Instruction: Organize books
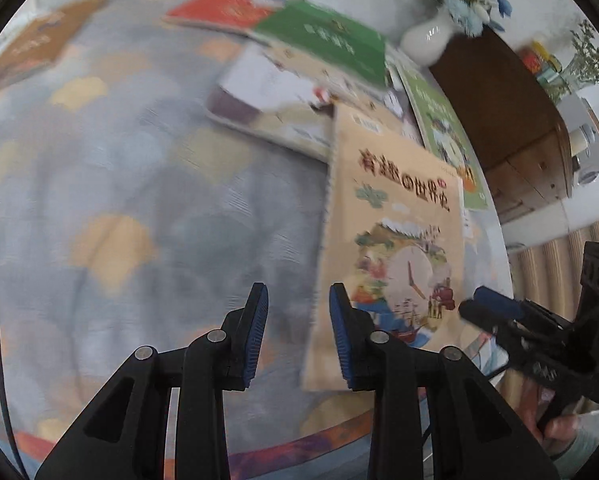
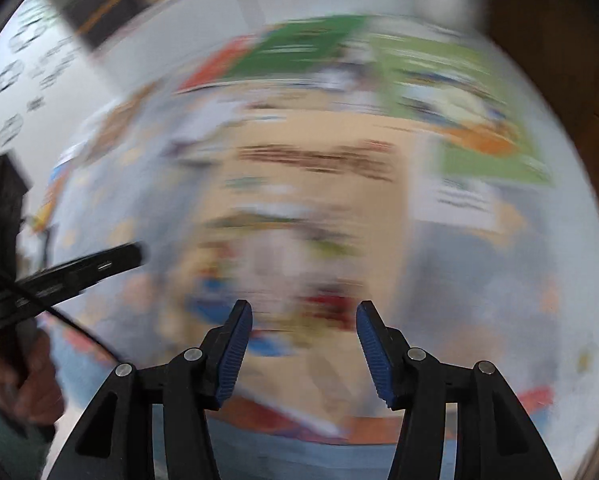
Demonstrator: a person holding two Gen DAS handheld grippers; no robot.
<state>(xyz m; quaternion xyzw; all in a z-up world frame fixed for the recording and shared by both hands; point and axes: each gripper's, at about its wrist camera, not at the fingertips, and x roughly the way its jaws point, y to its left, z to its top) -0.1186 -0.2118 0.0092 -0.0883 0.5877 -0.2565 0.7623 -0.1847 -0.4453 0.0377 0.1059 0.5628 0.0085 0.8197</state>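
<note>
Books (image 1: 395, 216) lie below both downward-tilted grippers, left (image 1: 298, 292) and right (image 2: 304, 312), jaws parted, empty.

My left gripper (image 1: 298, 294) pointed steeply down, jaws apart with nothing between the pads, my right gripper (image 2: 304, 312) angled down too, jaws wider and empty, a hand (image 2: 19, 380) gripped the left handle, sleeve at the wrist.
</note>
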